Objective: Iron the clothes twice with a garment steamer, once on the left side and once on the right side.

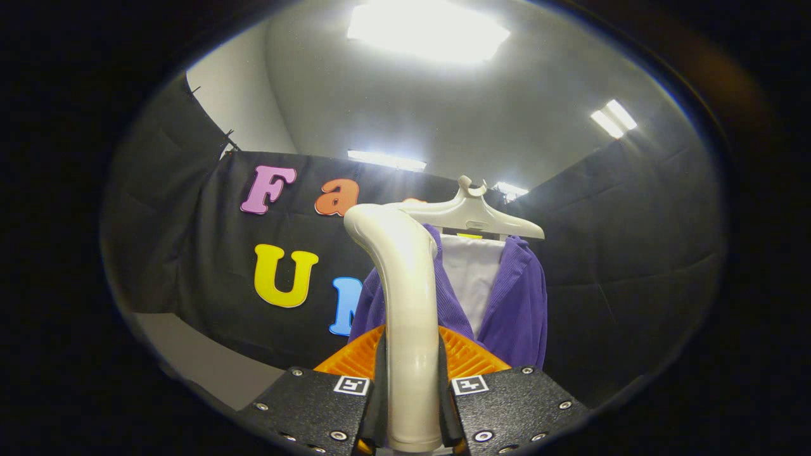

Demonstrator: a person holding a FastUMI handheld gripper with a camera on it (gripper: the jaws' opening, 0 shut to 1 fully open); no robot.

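The claw [412,405] is clamped on the steamer handle [405,304] — held upright, likely so its head faces the purple garment [519,304] at one o'clock.

Surfaces you're looking at

You're gripping [412,405] glossy smooth plastic: the steamer handle [405,304]. Ahead, ribbed purple cloth cardigan [516,304] is hanging on a smooth plastic hanger [472,212]; booth wall's matt cloth.

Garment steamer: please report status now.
Gripper shut on steamer handle. Purple cardigan on white hanger just beyond. Nothing between.
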